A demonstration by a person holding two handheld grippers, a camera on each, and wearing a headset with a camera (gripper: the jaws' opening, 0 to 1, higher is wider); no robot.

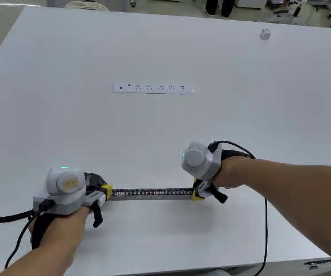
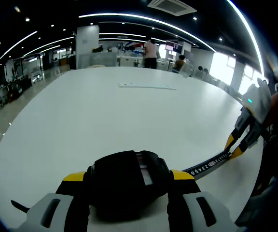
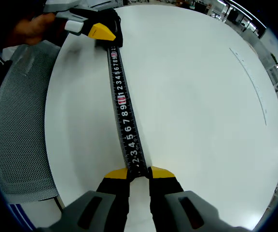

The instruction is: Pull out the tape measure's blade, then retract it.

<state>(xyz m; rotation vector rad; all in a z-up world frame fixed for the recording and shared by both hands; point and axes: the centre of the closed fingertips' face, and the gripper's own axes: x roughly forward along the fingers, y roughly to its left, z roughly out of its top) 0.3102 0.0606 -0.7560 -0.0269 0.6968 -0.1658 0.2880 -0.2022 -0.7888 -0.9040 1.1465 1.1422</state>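
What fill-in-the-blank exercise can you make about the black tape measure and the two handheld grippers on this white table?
The left gripper is shut on the rounded plastic tape measure case, whose colour is ____.
The right gripper pinches the end of the numbered blade, which is pulled ____ of the case across the white table.
Both grippers' jaw tips are coloured ____.
Missing words: black; out; yellow.

Black tape measure point(image 2: 129, 179), white-numbered black blade point(image 3: 124, 121), yellow-tipped fingers point(image 3: 162, 172), white table point(image 1: 154, 52)
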